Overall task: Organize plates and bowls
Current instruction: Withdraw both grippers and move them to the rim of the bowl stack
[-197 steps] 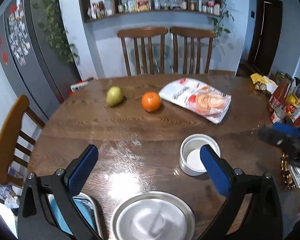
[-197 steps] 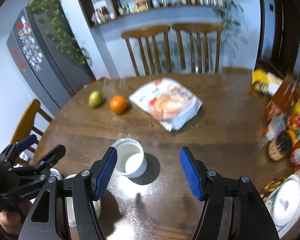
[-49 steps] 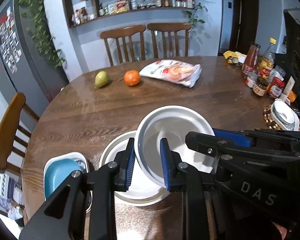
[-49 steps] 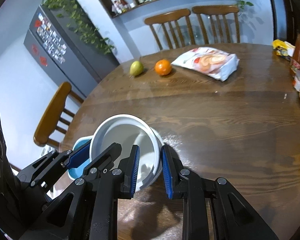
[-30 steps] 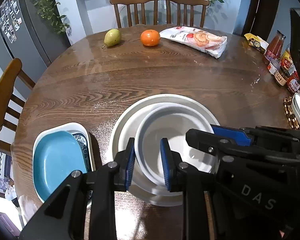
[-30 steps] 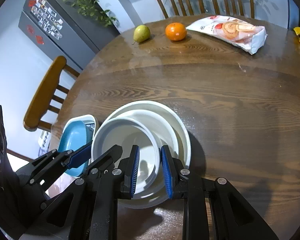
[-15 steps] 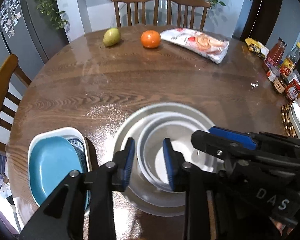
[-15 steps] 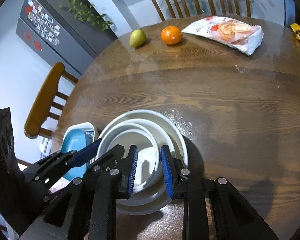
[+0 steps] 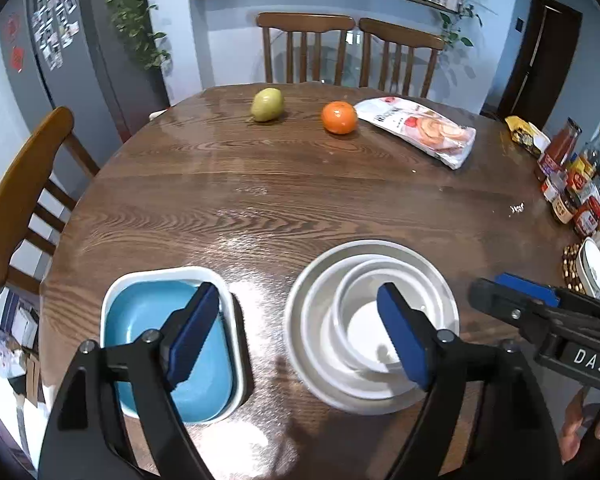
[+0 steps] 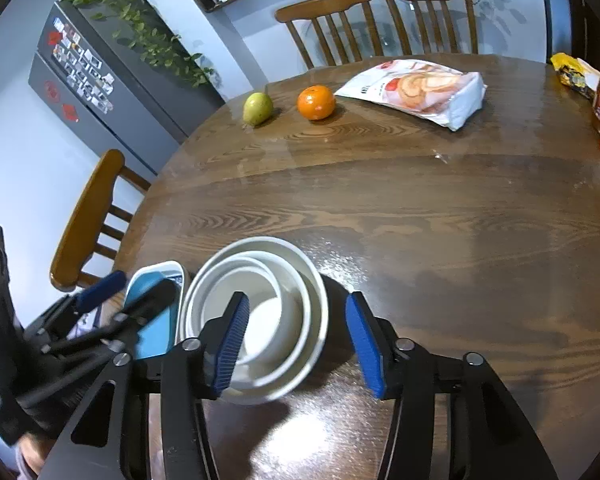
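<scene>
Resting inside the plate (image 9: 432, 276), the bowl (image 9: 364, 320) lies free; both grippers, left (image 9: 296, 336) and right (image 10: 296, 340), have just been opening and grip nothing. Left of the plate sits a blue dish (image 9: 148, 312).

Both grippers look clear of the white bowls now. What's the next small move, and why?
Probably lift both grippers up and back. The white bowls sit nested on the table, beside the blue dish. The left gripper and right gripper have just been opening; neither pinches a rim now. The right one straddles the stack's edge, so rise before moving sideways.
</scene>
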Tool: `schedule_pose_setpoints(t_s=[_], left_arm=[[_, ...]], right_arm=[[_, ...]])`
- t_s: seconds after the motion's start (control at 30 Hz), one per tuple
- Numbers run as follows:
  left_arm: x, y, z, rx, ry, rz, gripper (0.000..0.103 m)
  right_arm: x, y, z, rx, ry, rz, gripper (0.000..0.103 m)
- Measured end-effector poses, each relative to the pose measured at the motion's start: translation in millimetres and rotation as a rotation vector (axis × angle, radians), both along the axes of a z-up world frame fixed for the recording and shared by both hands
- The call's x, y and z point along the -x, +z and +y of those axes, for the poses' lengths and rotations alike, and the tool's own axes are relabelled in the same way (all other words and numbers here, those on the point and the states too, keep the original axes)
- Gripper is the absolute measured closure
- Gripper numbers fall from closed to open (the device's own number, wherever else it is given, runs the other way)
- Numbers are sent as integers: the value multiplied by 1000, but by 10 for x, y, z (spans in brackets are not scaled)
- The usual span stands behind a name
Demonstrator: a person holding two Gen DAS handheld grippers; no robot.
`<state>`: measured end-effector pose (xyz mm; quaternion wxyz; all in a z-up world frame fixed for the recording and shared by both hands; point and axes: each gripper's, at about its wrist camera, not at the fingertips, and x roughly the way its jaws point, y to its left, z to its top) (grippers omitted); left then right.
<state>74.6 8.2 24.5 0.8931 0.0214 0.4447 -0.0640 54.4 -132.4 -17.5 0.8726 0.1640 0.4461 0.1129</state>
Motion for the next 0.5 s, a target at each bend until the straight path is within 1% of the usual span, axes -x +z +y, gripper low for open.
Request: schedule_pose_setpoints(t_s=[0.07,0.13,0.2,0.23,0.27,0.37,0.5], left_arm=[[38,28,69,-10,24,-3,14],[78,35,106,-17,38,-8,14],[119,4,141,-25,47,4,11],[128,-13,143,-31,49,12,6],[149,-34,162,-35,56,15,5],[189,-96,195,-56,76,28,5],[207,-168,224,-48,91,54,4]], right_arm=[[28,-7,-28,1,-3,5,49],[61,-15,-54,8,-5,10,48],[87,-24,-78,21,-8,13,47],[100,-35,-89,31,-11,16,47],[109,-44,-100,38,-13,20,47],[132,-86,-149,45,-24,32,46],[128,-156,-164,47,-33,60,46]])
